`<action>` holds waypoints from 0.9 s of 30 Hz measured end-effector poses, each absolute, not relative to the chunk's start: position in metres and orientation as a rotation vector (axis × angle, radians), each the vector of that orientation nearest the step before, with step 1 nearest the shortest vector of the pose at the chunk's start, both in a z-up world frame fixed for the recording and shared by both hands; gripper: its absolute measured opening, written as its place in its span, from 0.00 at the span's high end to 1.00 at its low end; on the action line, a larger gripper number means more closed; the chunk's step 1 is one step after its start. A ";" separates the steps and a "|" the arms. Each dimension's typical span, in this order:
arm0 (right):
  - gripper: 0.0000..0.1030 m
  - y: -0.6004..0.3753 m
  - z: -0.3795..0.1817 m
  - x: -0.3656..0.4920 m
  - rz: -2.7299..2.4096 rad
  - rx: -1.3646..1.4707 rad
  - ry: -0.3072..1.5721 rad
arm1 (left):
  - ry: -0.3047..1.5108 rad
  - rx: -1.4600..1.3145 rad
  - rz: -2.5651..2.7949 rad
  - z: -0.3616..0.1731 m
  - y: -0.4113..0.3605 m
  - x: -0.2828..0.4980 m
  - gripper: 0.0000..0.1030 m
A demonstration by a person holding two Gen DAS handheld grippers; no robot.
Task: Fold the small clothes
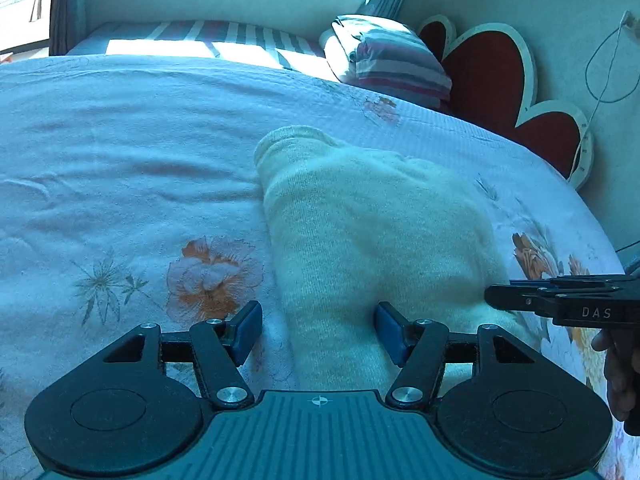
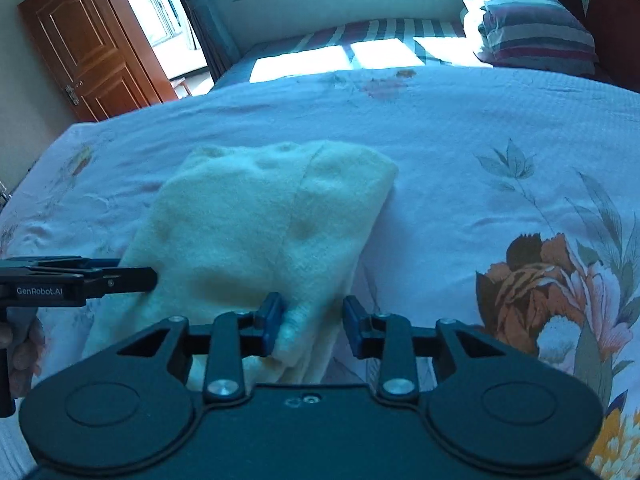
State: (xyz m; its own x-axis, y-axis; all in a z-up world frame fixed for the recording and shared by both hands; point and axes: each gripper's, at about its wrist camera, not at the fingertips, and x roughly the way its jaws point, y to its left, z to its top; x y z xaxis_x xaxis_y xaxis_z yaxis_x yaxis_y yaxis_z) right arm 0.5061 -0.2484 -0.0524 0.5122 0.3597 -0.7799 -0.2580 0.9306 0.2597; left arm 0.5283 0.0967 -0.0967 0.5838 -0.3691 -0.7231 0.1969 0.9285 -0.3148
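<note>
A small cream knit garment (image 1: 360, 224) lies folded into a long strip on the floral bedspread (image 1: 120, 160). My left gripper (image 1: 318, 330) is open, its jaws either side of the garment's near left edge, with cloth between them. My right gripper (image 2: 312, 326) is open over the garment's (image 2: 260, 220) near right edge, with a fold of cloth against its left finger (image 2: 270, 320). Each gripper shows in the other's view: the right one (image 1: 560, 300) comes in from the right, the left one (image 2: 80, 278) from the left, both low over the cloth.
A folded striped quilt (image 1: 392, 60) sits at the head of the bed beside a red heart-shaped headboard (image 1: 500, 72). A window and curtain are behind. A wooden door (image 2: 88, 48) stands at far left. A cord (image 1: 600, 80) hangs on the right wall.
</note>
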 end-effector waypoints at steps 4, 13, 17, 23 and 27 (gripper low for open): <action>0.63 -0.255 -0.024 0.478 0.348 0.173 0.858 | 0.786 -0.198 -0.296 -0.063 0.110 0.484 0.40; 0.35 -0.257 0.054 0.323 0.298 0.141 0.664 | 0.616 -0.101 -0.215 0.021 0.103 0.325 0.00; 0.24 -0.241 0.073 0.264 0.261 0.137 0.644 | 0.588 -0.055 -0.243 0.035 0.100 0.276 0.00; 0.14 -0.218 0.092 0.207 0.204 0.067 0.603 | 0.531 -0.036 -0.251 0.060 0.094 0.224 0.00; 0.13 -0.216 0.099 0.179 0.180 0.052 0.565 | 0.491 -0.050 -0.234 0.072 0.095 0.192 0.00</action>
